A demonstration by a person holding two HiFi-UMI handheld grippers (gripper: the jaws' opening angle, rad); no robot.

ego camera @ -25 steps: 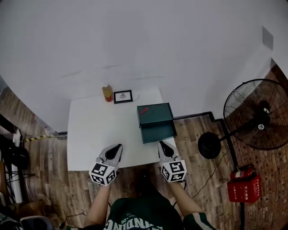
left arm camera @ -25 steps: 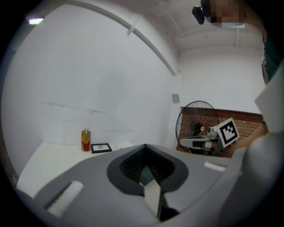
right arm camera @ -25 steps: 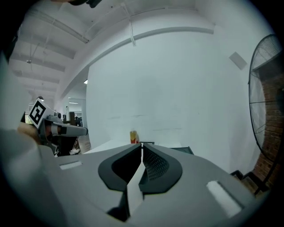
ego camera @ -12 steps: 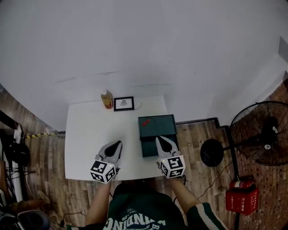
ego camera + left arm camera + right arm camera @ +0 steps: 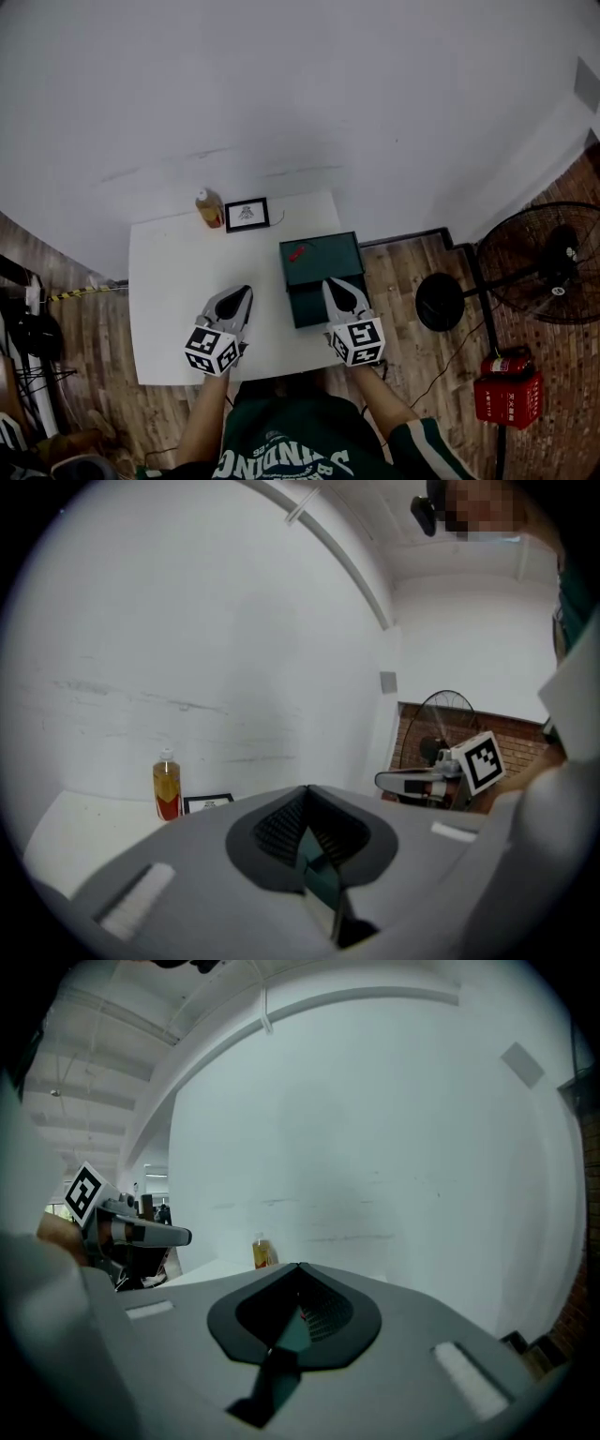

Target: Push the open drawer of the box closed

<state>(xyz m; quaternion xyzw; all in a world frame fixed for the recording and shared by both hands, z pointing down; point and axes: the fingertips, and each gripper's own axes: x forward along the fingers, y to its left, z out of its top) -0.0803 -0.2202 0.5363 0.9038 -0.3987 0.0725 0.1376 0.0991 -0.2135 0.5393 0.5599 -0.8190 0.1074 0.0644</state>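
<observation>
A dark green box (image 5: 321, 260) stands at the right edge of the white table (image 5: 178, 281), with a small red mark (image 5: 299, 251) on its top. Its drawer (image 5: 307, 307) is pulled out toward me. My right gripper (image 5: 335, 287) is shut and empty, its tip over the drawer's near right part. Whether it touches the drawer I cannot tell. My left gripper (image 5: 242, 296) hovers shut and empty over bare table left of the drawer. In the left gripper view the gripper (image 5: 306, 795) has its jaws together, with green box showing behind them. The right gripper (image 5: 298, 1269) looks the same.
An amber bottle (image 5: 205, 208) and a small framed picture (image 5: 247, 214) stand at the table's back edge. Right of the table, on the wooden floor, are a standing fan (image 5: 548, 262) and a red fire-extinguisher case (image 5: 509, 389). A white wall rises behind the table.
Both grippers have moved forward over the table. The right one went from the table's near edge to above the open drawer. The head camera has shifted too.
</observation>
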